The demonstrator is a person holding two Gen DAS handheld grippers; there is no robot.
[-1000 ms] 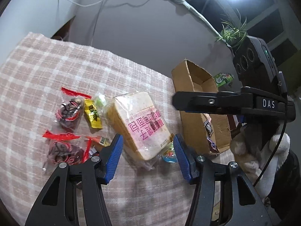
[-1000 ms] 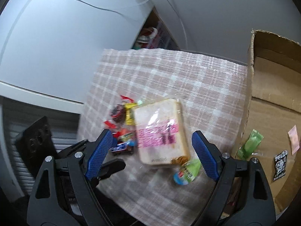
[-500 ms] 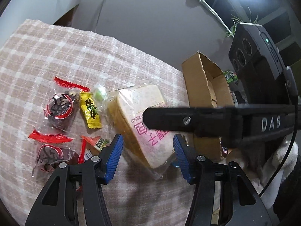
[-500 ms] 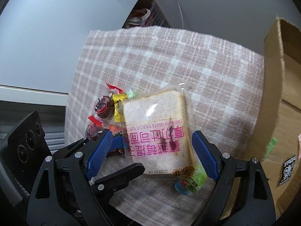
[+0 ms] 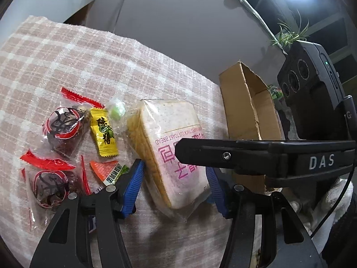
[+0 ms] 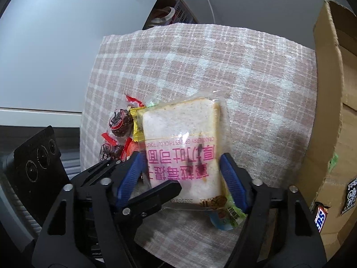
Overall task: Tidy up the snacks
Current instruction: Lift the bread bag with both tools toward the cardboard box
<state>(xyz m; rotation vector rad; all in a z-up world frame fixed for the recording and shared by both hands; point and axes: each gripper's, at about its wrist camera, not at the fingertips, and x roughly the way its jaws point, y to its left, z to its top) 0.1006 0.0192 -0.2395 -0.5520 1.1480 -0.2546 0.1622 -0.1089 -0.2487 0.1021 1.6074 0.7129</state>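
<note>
A clear bag of sliced toast bread with pink print (image 5: 171, 143) (image 6: 183, 147) lies on the pink checked cloth. My left gripper (image 5: 175, 184) is open with its blue pads on either side of the bag's near end. My right gripper (image 6: 181, 179) is also open, its blue pads straddling the same bag and close to its sides. A right gripper finger (image 5: 223, 154) crosses over the bread in the left wrist view. Small wrapped snacks lie left of the bread: a yellow candy (image 5: 103, 132) and two red-trimmed packets (image 5: 62, 125).
An open cardboard box (image 5: 245, 107) (image 6: 334, 89) stands right of the bread, with a few snack packets inside. A green-and-blue packet (image 6: 229, 215) lies by the bread's near corner. The cloth's far edge (image 6: 200, 26) drops off towards a grey wall.
Both grippers have moved in closer to the bread bag. The right gripper's jaws have narrowed from wide open to just outside the bag's sides. The bread has not visibly shifted.
</note>
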